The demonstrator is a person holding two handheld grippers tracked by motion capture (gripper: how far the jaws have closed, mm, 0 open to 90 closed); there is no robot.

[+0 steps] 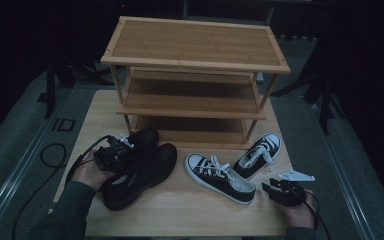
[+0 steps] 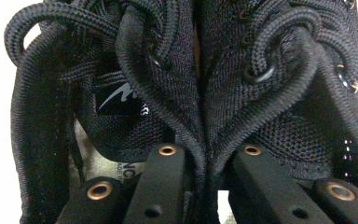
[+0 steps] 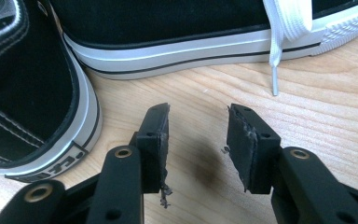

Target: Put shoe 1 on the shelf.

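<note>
Nearest the lens in the left gripper view: two black fingers (image 2: 168, 177) of the left gripper (image 1: 114, 152), pinched narrow on the meeting collar edges of the pair of black lace-up shoes (image 2: 200, 93), mesh and laces pressed close; seen from the high view lying side by side at the left front of the wooden surface (image 1: 180, 210), toes toward the three-tier bamboo shoe rack (image 1: 195, 55); held by the left hand (image 1: 87, 172). At the right front, the right gripper (image 1: 275, 191) in the right hand (image 1: 300, 212), fingers (image 3: 156, 135) spread apart, holding nothing, low over bare wood; just ahead, two black-and-white canvas sneakers (image 1: 220, 177), white laces (image 3: 279, 28) trailing onto the surface.
</note>
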